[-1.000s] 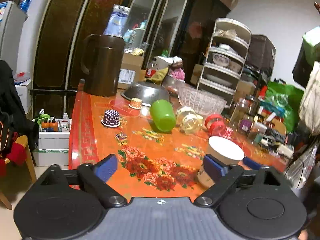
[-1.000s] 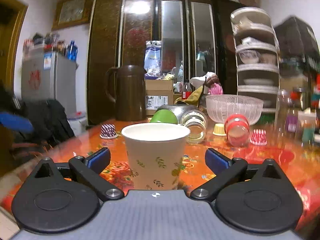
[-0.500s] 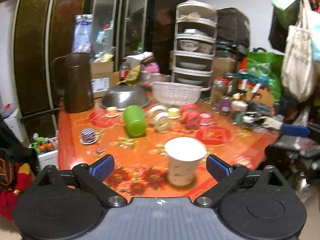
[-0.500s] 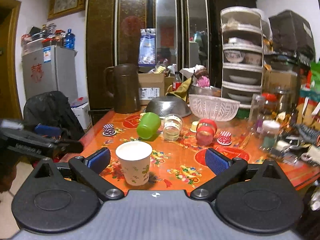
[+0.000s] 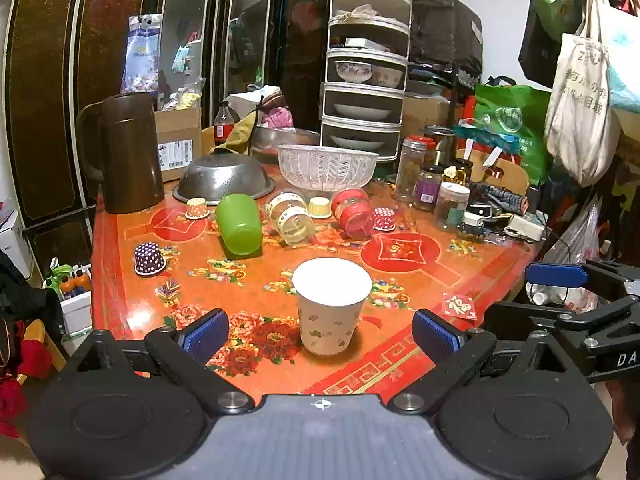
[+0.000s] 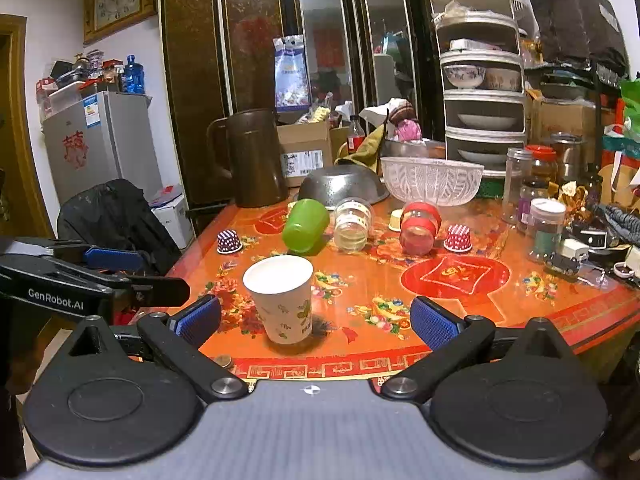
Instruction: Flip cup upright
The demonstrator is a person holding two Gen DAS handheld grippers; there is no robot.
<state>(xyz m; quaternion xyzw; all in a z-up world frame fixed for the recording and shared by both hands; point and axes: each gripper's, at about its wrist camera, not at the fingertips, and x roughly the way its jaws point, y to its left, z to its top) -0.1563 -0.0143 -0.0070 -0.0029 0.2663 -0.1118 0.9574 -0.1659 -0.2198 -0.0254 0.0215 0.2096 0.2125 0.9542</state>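
Note:
A white paper cup with a leaf print (image 5: 330, 306) stands upright near the front edge of the orange flowered table (image 5: 400, 360); it also shows in the right wrist view (image 6: 282, 298). My left gripper (image 5: 320, 334) is open and empty, held back from the cup near the table's front edge. My right gripper (image 6: 314, 320) is open and empty, also drawn back, with the cup a little left of its middle. The right gripper's blue finger (image 5: 556, 275) shows at the right of the left wrist view. The left gripper's finger (image 6: 114, 258) shows at the left of the right wrist view.
A green cup (image 5: 239, 224) lies on its side behind the paper cup, beside a clear jar (image 5: 290, 218) and a red jar (image 5: 354, 214), both lying down. A brown jug (image 5: 126, 152), a steel colander (image 5: 224, 178), a clear bowl (image 5: 326, 168) and small capsules stand further back.
Both grippers have drawn back and up from the paper cup, which stays upright on the table. A second ago the cup stood close between the right gripper's open fingers.

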